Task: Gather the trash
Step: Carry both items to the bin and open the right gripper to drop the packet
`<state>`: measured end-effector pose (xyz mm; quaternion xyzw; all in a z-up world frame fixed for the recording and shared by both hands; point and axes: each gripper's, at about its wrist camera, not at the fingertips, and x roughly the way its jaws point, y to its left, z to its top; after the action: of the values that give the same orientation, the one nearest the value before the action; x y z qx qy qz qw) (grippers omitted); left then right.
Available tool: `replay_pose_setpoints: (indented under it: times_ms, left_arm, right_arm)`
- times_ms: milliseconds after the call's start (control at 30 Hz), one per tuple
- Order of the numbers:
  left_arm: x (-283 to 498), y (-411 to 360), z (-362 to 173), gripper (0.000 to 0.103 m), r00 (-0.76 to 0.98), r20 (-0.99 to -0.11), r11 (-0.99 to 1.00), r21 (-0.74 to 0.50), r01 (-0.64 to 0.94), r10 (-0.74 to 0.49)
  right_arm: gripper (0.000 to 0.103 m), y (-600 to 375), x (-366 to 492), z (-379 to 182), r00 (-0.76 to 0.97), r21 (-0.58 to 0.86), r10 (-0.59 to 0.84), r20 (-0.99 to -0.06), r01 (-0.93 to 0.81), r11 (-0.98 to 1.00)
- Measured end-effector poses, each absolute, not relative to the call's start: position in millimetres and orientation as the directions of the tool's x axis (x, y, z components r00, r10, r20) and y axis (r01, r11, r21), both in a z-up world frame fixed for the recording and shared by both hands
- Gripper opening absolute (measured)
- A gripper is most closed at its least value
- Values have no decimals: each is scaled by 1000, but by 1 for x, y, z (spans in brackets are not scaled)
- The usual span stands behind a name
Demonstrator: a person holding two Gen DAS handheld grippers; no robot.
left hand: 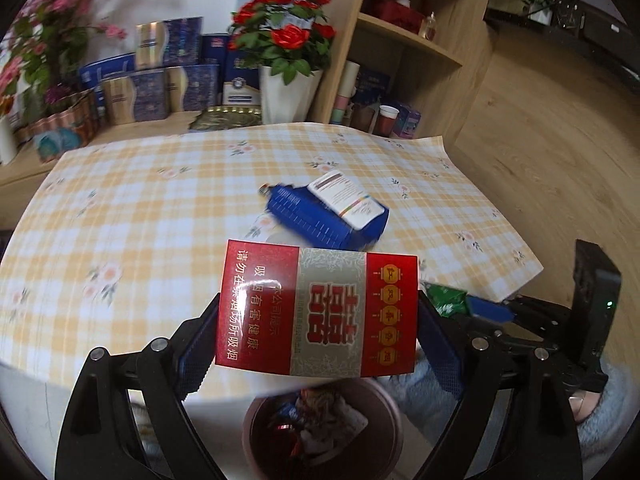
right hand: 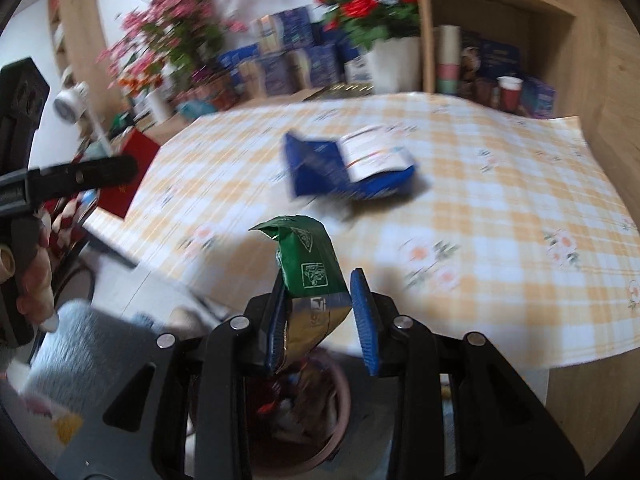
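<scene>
Tablecloth edge (left hand: 500, 292) near; left hand-held gripper (left hand: 320, 320) grips red pack (left hand: 316, 312), right hand-held gripper (right hand: 320, 312) green wrapper (right hand: 308, 264).

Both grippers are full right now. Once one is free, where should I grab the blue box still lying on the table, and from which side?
The blue box lies flat and crushed on the checked tablecloth, a white carton resting on its far half. I would come from above at the near-left end, which looks bare, and close across its narrow width. Blur hides whether that end flap is open.

The red cardboard cigarette carton (left hand: 316, 312) is glossy; the green foil wrapper (right hand: 310, 270) shiny and creased; the checked plastic cloth (left hand: 160, 216) on the tabletop smooth.
</scene>
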<state>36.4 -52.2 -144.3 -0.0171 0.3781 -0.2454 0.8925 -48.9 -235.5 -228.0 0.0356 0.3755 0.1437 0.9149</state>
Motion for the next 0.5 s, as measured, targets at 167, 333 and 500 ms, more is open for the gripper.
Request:
replay_pose_setpoints:
  times_ms: [167, 333, 500]
  left_arm:
    - [4, -19, -157, 87, 608, -656, 887, -243, 392, -448]
    - [-11, 5, -171, 87, 613, -663, 900, -264, 346, -430]
    - [-20, 20, -173, 87, 625, -659, 907, -272, 322, -419]
  right_arm:
    - [34, -199, -71, -248, 589, 182, 346, -731, -320, 930]
    - [34, -162, -71, -281, 485, 192, 367, -794, -373, 908]
    - [34, -140, -52, -318, 384, 219, 366, -848, -375, 901]
